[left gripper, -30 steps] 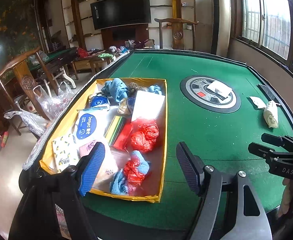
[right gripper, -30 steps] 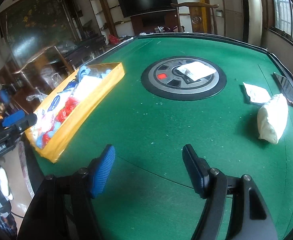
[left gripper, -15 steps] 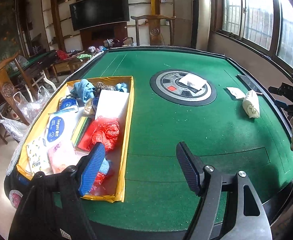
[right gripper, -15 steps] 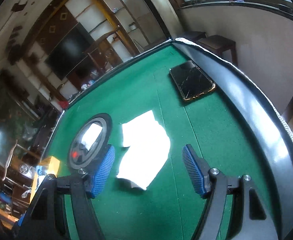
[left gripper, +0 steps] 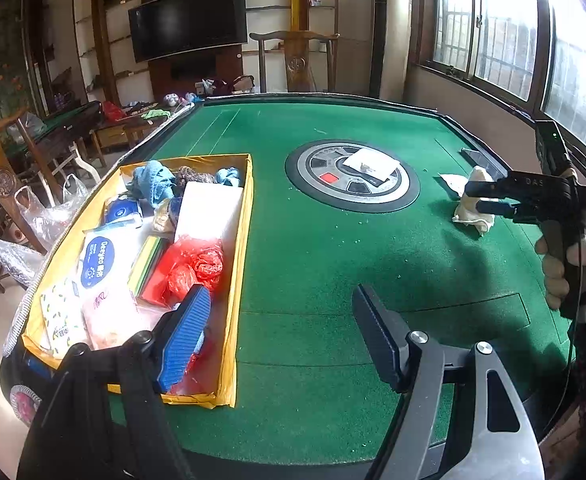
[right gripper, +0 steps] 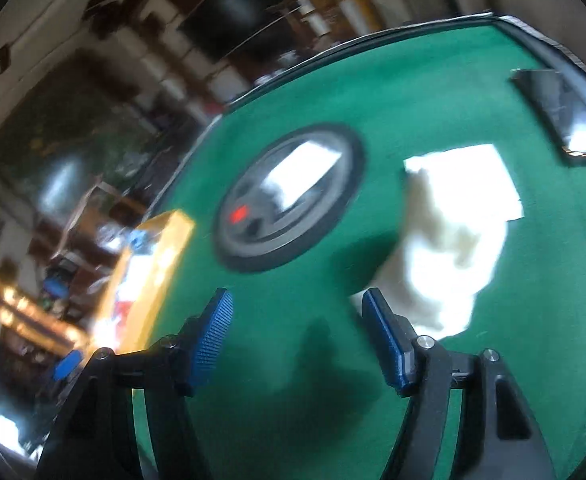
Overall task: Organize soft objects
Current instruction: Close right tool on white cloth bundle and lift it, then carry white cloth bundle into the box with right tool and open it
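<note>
Green felt bench [left gripper: 317, 248]; cream pouch [right gripper: 449, 256] just beyond right gripper [right gripper: 299, 344], narrowing slightly, empty; left gripper [left gripper: 281, 336] wide, empty.

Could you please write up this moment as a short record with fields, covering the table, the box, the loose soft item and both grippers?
surface: green felt table with a round centre panel
container: yellow box at the table's left, filled with cloths, packets and red bags
loose item: white soft bag near the right edge, beside a flat white sheet
left gripper: jaws open, empty, near the box's front end
right gripper: jaws open and just narrowing, nothing between them; the bag lies just beyond its right finger
other: dark phone by the table edge
</note>
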Motion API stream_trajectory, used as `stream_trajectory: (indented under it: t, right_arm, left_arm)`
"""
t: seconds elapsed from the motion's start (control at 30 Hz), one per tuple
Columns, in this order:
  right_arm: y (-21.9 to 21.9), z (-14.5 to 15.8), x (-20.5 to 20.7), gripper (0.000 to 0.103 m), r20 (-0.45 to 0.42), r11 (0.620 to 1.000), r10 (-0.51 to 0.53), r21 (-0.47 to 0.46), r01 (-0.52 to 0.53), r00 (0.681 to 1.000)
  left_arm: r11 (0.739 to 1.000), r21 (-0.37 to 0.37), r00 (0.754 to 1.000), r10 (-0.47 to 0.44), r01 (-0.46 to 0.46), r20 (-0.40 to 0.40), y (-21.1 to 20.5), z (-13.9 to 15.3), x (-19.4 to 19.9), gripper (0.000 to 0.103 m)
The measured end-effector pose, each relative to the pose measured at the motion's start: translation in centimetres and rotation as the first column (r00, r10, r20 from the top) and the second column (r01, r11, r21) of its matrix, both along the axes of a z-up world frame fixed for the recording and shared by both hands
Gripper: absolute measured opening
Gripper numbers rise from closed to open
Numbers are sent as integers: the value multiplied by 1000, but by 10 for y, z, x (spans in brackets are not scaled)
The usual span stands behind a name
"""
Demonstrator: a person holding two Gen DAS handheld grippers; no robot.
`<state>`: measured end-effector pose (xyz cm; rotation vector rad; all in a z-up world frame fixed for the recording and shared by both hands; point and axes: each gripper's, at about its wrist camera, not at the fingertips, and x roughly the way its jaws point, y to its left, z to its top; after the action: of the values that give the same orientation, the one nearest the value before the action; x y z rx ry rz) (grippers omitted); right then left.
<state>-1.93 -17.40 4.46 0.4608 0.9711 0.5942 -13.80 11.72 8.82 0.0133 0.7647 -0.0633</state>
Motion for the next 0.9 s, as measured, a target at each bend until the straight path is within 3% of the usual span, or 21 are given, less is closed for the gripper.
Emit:
stream_trajectory:
  t: [0.07, 0.1, 0.13, 0.2, 0.27, 0.3, 0.47, 0.6, 0.67, 0.7, 0.73, 0.9]
  right_arm:
    - [20, 7, -15, 62, 10, 987, 146, 68, -147, 989]
    - [22, 18, -24, 62, 57, 985, 157, 62, -160, 986]
    - [17, 26, -29, 62, 102, 991, 119, 52, -125, 988]
    - [-8, 40, -33, 64, 159, 997, -80, -2, 81, 984]
    - [-36, 41, -27, 73, 184, 922, -336, -134, 362, 924]
    - [-47, 35, -22, 77, 175, 876, -413, -192, 442, 894]
    - [-65, -4, 6, 77, 47, 822, -511, -265, 504, 858]
    - [-56, -17, 25, 77, 15, 827, -502, -284, 485, 865]
    - [-52, -18, 29, 68, 23, 826, -495, -298, 479, 869]
    - [-50, -20, 29, 40, 16, 832, -488, -292, 471, 873]
    - [-52, -23, 29, 19, -2, 843, -482, -276, 463, 876]
    - [-45, 0, 2, 18, 53, 857, -462, -230, 461, 885]
  left_arm:
    - [999, -30, 1000, -17, 16, -15, 0, -3, 3, 73]
    - [999, -38, 999, -26, 25, -23, -1, -5, 4, 74]
    - [999, -40, 999, -36, 35, -28, -3, -6, 5, 73]
    - [998, -38, 998, -55, 54, -30, -6, -7, 6, 73]
    - [998, -37, 998, -56, 55, -30, -7, -7, 7, 73]
    - [998, -41, 998, -56, 55, -29, -7, -7, 8, 74]
    - [999, -34, 998, -34, 33, -44, -7, -11, 14, 73]
    - [999, -33, 998, -19, 18, -54, -5, -14, 13, 73]
    - [999, -33, 998, -16, 15, -53, -2, -15, 12, 74]
    - [999, -36, 999, -14, 12, -51, 0, -14, 10, 73]
    - [999, -42, 999, -10, 8, -46, 4, -13, 8, 73]
    - [997, -63, 999, 36, -37, -20, 30, -6, 3, 74]
